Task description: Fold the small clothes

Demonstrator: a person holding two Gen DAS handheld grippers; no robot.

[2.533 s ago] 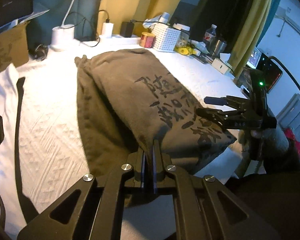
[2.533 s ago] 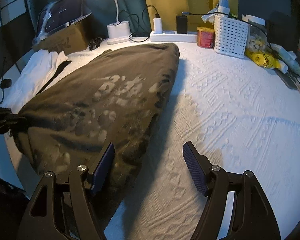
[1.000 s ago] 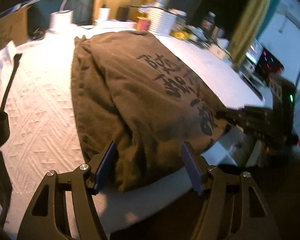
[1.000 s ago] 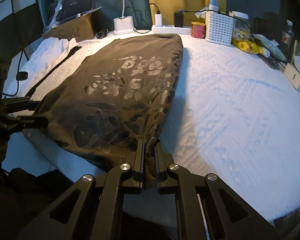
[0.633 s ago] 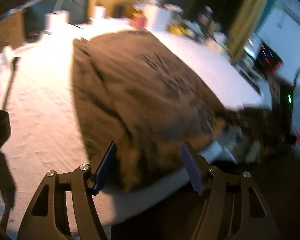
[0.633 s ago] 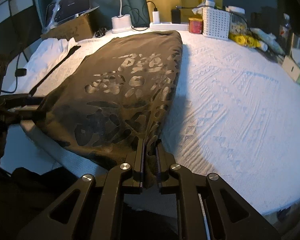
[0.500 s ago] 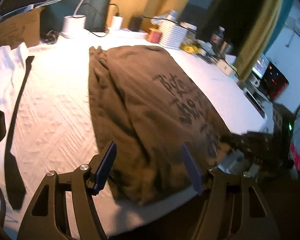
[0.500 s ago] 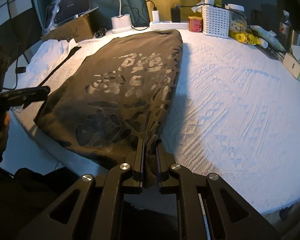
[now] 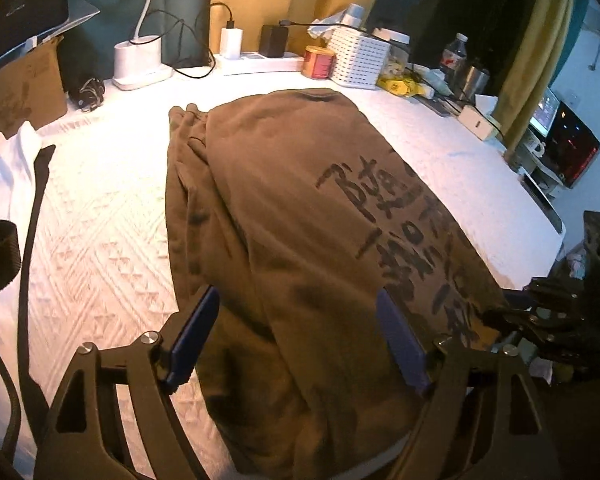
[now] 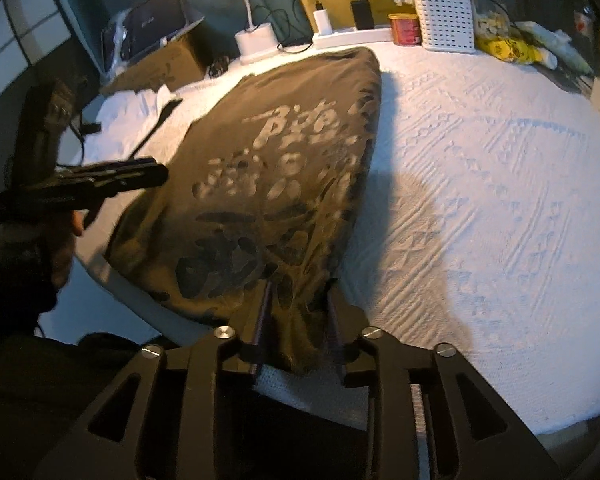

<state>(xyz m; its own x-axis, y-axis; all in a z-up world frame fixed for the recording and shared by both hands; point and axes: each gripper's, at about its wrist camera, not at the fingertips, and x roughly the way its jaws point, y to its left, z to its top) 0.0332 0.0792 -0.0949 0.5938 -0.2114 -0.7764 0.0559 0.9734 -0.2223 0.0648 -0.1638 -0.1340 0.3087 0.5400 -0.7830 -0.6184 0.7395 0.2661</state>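
An olive-brown t-shirt (image 9: 300, 200) with dark printed characters lies folded lengthwise on the white textured cover (image 9: 100, 220), its near hem at the front edge. My left gripper (image 9: 296, 300) hovers over that hem, jaws wide and still opening, pads clear of the cloth. In the right wrist view the same t-shirt (image 10: 284, 160) stretches away, and my right gripper (image 10: 299, 288) is at its near right corner. Its jaws are opening, with the corner lying loose between them. Each gripper shows in the other view: the right gripper (image 9: 512, 312), the left gripper (image 10: 140, 172).
Along the back stand a white lamp base (image 9: 138, 60), a power strip (image 9: 256, 64), a red tin (image 9: 318, 62) and a white basket (image 9: 358, 62). A cardboard box (image 9: 20, 88) and a white cloth (image 9: 4, 176) with a black strap (image 9: 36, 200) lie left. The cover's front edge drops off close by.
The right jaws, shut on the shirt's corner before, have parted. The left gripper has pulled back from the hem and spread wider. The shirt lies flatter.
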